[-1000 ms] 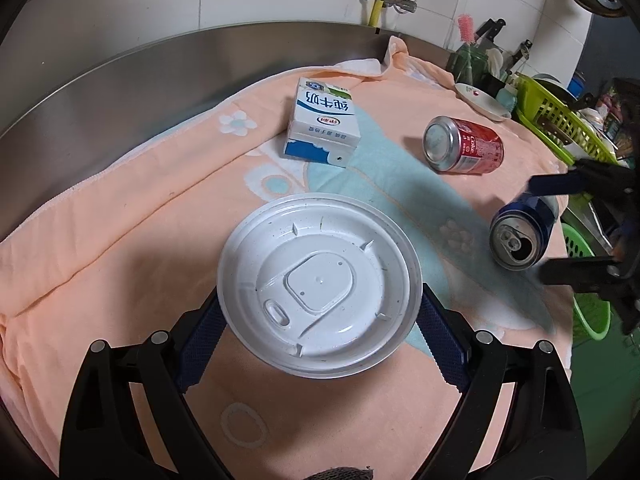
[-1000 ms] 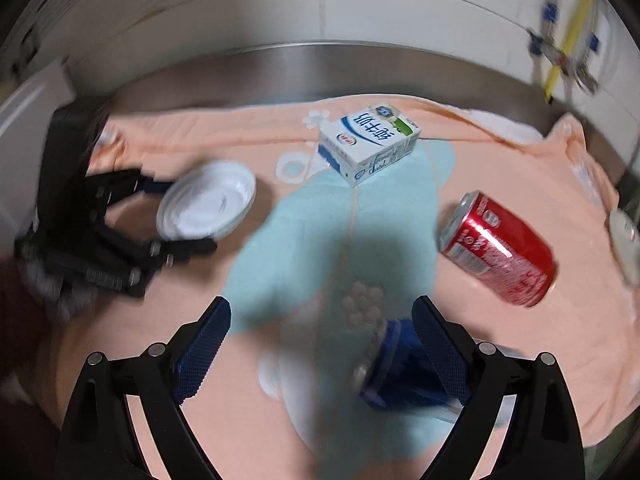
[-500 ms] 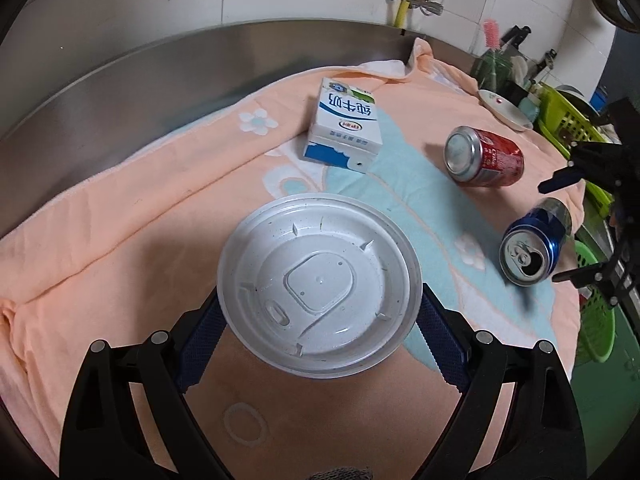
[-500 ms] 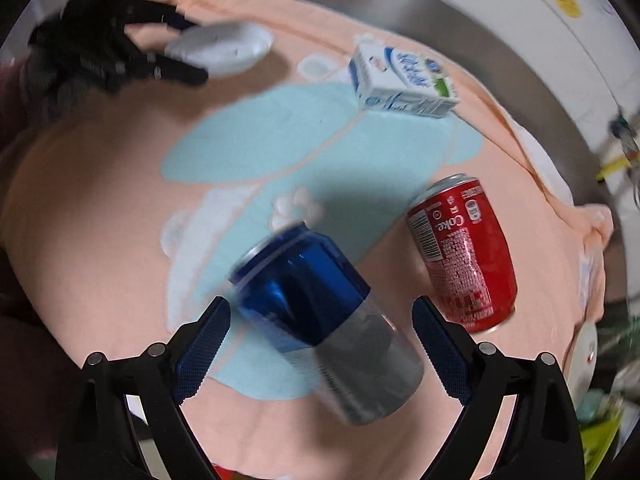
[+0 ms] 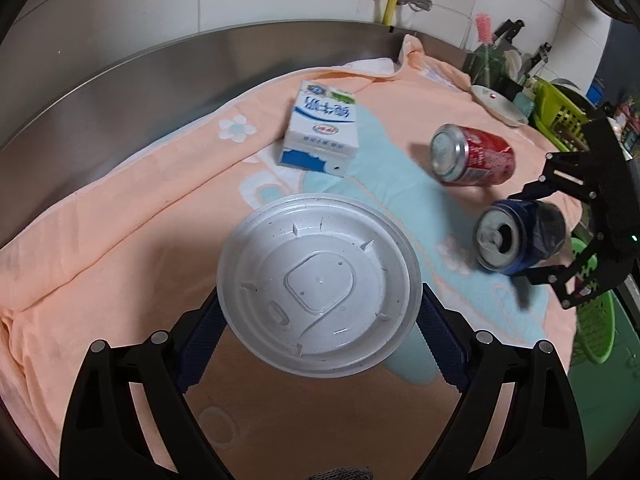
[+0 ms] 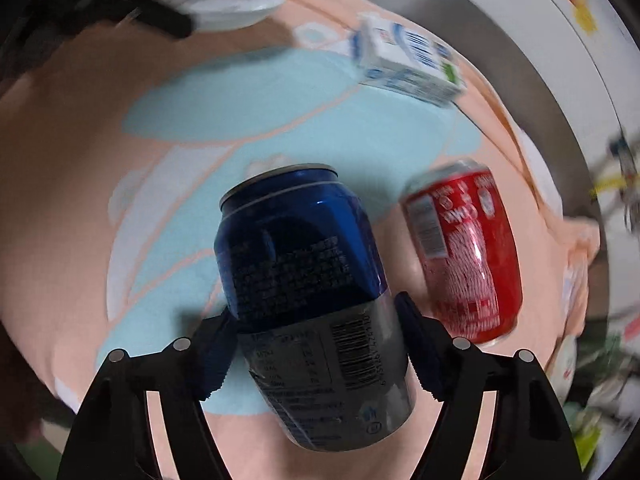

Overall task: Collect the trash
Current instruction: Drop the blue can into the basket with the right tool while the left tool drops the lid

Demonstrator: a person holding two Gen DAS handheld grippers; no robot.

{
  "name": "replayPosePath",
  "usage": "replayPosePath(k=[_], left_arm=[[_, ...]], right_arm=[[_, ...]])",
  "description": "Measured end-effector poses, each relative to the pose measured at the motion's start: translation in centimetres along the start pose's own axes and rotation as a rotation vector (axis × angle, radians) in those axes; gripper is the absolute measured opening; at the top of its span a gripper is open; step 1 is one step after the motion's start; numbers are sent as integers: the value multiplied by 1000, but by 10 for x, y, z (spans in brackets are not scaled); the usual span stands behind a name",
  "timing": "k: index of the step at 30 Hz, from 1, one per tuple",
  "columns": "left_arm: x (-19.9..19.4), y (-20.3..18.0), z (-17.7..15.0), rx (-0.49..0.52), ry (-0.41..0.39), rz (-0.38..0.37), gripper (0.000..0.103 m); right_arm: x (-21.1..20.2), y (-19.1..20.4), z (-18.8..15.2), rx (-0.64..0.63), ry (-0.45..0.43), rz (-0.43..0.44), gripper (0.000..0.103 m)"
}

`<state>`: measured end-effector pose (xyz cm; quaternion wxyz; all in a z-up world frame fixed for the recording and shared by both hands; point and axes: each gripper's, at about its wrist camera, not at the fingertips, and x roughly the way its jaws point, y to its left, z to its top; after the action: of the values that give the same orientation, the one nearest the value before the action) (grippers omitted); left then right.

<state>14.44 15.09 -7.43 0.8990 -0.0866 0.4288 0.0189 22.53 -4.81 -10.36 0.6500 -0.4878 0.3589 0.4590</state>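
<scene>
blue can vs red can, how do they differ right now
The blue can is clamped between the right gripper fingers, while the red can lies loose on its side on the towel. The blue can's lower half is grey; the red can is red all over. Both are drink cans.

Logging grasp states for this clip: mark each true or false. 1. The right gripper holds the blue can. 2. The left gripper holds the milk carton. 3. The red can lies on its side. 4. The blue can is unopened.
1. True: the right gripper is shut on the blue can.
2. False: the left gripper grips the white lid; the milk carton lies on the towel.
3. True: the red can lies sideways.
4. False: its top is open.
</scene>
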Motion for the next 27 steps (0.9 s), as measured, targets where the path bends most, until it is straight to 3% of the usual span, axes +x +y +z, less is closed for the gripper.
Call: replayPosePath(k=[7, 15, 20, 27], left_arm=[[-9, -17, 3, 33, -32, -51, 89], [-28, -60, 6, 117, -75, -152, 89], [-34, -93, 5, 173, -84, -225, 88], [-31, -154, 5, 253, -71, -334, 88]], right_arm=[[-29, -7, -25, 339, -115, 17, 71], [-92, 0, -105, 772, -265, -21, 71], [-122, 14, -185, 993, -222, -94, 71], [-124, 37, -286, 1235, -93, -168, 71]])
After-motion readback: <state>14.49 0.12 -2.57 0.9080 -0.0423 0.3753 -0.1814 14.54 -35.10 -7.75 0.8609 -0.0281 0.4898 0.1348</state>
